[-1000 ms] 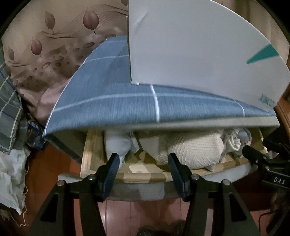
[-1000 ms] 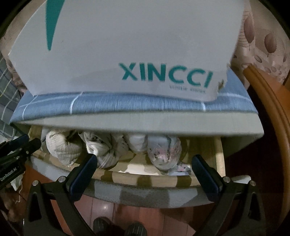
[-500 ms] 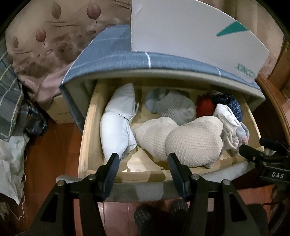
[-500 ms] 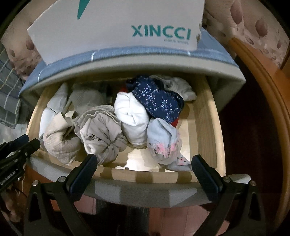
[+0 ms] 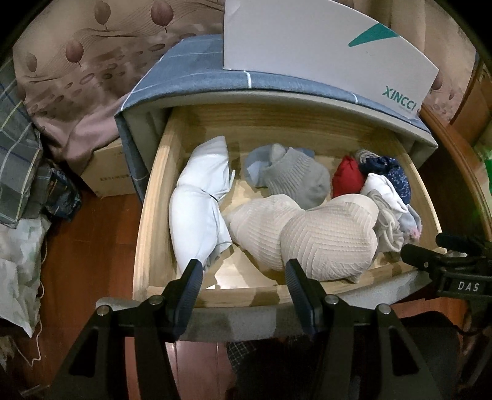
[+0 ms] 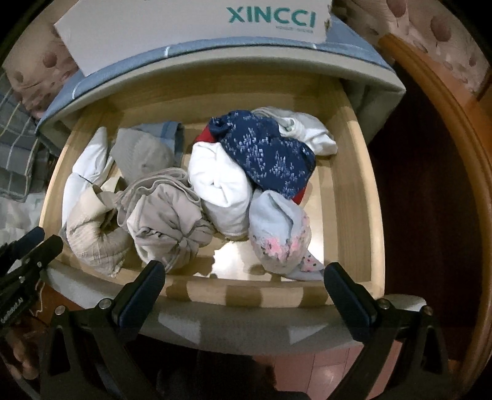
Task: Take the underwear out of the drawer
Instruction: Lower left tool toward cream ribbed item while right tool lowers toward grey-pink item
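The wooden drawer (image 6: pixel 353 190) stands pulled out, packed with rolled underwear (image 6: pixel 227 190) and socks: a navy patterned bundle (image 6: pixel 270 157) at the back, cream ribbed rolls (image 5: pixel 329 240) near the front. Both the left gripper (image 5: pixel 243 286) and the right gripper (image 6: pixel 243 295) hover over the drawer's front edge, jaws spread, holding nothing. A white box (image 6: pixel 184 27) sits on top.

The white box (image 6: pixel 190 27) at the top of the right wrist frame carries "XINCCI" in teal capitals; smaller print beneath is illegible. In the left wrist frame, the right gripper (image 5: pixel 430 252) at the right edge bears a white "DAS" label. Print on the cardboard carton (image 5: pixel 110 175) is unreadable.
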Action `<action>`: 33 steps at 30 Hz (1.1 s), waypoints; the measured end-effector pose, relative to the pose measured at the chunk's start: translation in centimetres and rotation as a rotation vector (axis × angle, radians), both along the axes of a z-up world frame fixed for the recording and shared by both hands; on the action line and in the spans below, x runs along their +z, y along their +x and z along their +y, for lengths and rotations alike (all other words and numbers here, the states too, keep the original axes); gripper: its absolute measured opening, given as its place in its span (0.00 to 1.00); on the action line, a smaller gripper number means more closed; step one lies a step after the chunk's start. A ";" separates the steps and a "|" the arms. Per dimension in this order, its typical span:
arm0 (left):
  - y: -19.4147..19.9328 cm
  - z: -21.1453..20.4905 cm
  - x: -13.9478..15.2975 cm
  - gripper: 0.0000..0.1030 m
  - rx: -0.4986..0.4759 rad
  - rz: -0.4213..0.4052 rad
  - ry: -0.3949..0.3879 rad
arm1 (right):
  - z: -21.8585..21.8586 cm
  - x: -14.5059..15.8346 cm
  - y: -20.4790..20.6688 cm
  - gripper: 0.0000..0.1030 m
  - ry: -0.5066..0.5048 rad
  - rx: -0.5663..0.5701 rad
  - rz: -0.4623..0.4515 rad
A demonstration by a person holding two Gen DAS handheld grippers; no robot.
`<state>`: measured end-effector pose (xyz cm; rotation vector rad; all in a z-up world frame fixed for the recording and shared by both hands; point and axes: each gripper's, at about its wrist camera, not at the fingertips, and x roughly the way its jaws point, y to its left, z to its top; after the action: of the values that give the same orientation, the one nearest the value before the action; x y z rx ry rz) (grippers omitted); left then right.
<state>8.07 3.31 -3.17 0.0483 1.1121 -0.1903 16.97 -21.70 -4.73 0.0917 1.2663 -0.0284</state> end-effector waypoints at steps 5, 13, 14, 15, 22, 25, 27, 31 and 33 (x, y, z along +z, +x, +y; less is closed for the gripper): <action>0.1 0.0 0.0 0.56 -0.002 0.011 -0.013 | 0.0 -0.3 1.3 0.98 -0.013 -0.010 0.008; 1.5 2.3 2.3 0.56 0.045 0.013 -0.058 | -0.1 -0.3 2.5 0.98 -0.015 -0.011 0.025; 1.7 2.7 2.8 0.56 0.053 0.004 -0.050 | -0.1 -0.3 2.3 0.98 -0.016 -0.011 0.024; 2.0 3.2 3.3 0.56 0.062 -0.007 -0.037 | -0.2 -0.3 2.5 0.98 -0.015 -0.012 0.024; 3.5 5.3 5.1 0.56 0.099 0.034 -0.048 | -0.2 -0.3 1.1 0.98 -0.015 -0.012 0.036; 3.9 4.9 5.3 0.56 0.093 0.069 -0.064 | 0.0 -0.8 0.4 0.98 -0.006 -0.008 0.052; 4.1 4.1 5.1 0.56 0.080 0.100 -0.071 | 0.0 -0.9 0.4 0.98 0.002 -0.005 0.064; 4.7 2.4 4.1 0.56 0.072 0.195 -0.112 | 0.2 -0.9 0.5 0.92 0.013 0.021 0.091; 5.2 1.7 3.6 0.56 0.084 0.247 -0.134 | 0.5 -0.6 0.6 0.91 -0.002 0.046 0.098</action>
<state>13.31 4.97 0.39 -0.1444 1.3420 -0.1985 17.56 -21.22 -5.33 0.0595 1.3655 0.0055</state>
